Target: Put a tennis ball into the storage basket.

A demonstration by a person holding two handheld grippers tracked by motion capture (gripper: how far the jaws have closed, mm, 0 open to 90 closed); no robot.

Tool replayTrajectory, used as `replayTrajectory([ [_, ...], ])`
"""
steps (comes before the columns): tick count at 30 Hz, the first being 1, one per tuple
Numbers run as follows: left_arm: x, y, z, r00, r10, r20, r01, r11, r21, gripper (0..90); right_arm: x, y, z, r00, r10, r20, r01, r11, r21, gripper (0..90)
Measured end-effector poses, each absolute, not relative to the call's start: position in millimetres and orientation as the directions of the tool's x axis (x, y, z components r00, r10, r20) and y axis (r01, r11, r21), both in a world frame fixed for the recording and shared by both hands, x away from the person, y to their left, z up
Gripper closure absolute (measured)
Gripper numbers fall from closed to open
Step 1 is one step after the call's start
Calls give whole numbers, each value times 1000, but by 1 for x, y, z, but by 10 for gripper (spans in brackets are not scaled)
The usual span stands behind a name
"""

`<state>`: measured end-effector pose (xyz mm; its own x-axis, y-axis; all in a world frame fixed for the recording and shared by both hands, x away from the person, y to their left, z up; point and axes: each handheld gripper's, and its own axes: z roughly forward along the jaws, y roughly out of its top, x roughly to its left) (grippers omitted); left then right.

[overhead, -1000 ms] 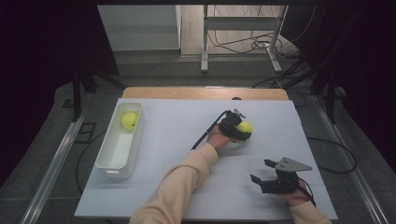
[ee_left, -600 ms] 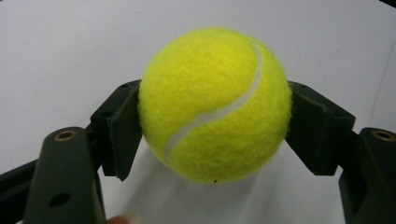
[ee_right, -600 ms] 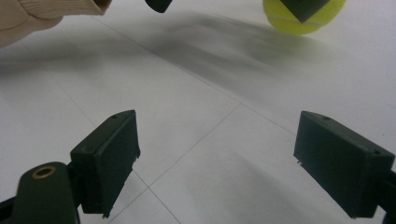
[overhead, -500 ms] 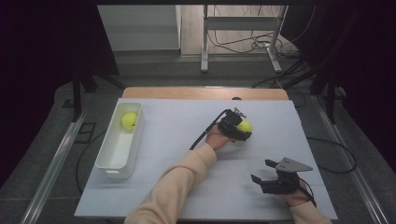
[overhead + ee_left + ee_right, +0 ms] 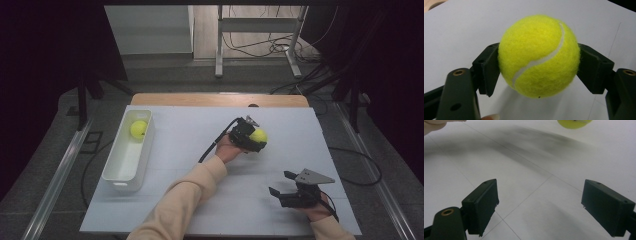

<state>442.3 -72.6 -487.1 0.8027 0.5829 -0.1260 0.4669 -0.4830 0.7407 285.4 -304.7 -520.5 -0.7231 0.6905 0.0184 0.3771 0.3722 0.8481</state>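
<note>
A yellow tennis ball sits squeezed between the two black jaws of my left gripper, a little above the white table; the same ball shows in the high view right of the table's middle. A second tennis ball lies at the far end of a white tray on the left. My right gripper hovers open over bare tabletop near the front right, its grey plate on top. The held ball's lower edge shows at the top of the right gripper view.
The white table surface has faint grid lines. A wooden strip borders its far edge. Metal rails run along both sides on the floor, and a stand with cables stands behind the table.
My left gripper has risen slightly with the ball in it. The right gripper has stayed where it was.
</note>
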Motion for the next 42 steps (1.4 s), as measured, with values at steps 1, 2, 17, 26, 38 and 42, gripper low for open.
replayTrajectory([
  [1, 442, -71, -487, 804, 582, -125, 464, -482, 743, 269, 286, -305, -521, -723, 690, 18, 377, 373, 848, 143],
  [2, 441, -70, -487, 803, 583, -124, 463, -480, 745, 269, 286, -305, -521, -723, 690, 18, 377, 373, 848, 143],
  [17, 425, -55, -485, 809, 572, -133, 450, -459, 766, 269, 285, -305, -520, -725, 689, 13, 374, 377, 847, 144],
  [26, 418, -45, -482, 807, 576, -130, 443, -446, 778, 269, 285, -305, -521, -723, 691, 11, 375, 379, 846, 144],
  [38, 409, -32, -480, 809, 579, -104, 424, -451, 786, 268, 286, -305, -521, -723, 691, 7, 373, 381, 846, 144],
  [42, 406, -29, -479, 809, 576, -117, 426, -437, 792, 268, 285, -305, -521, -722, 691, 7, 374, 382, 845, 144],
])
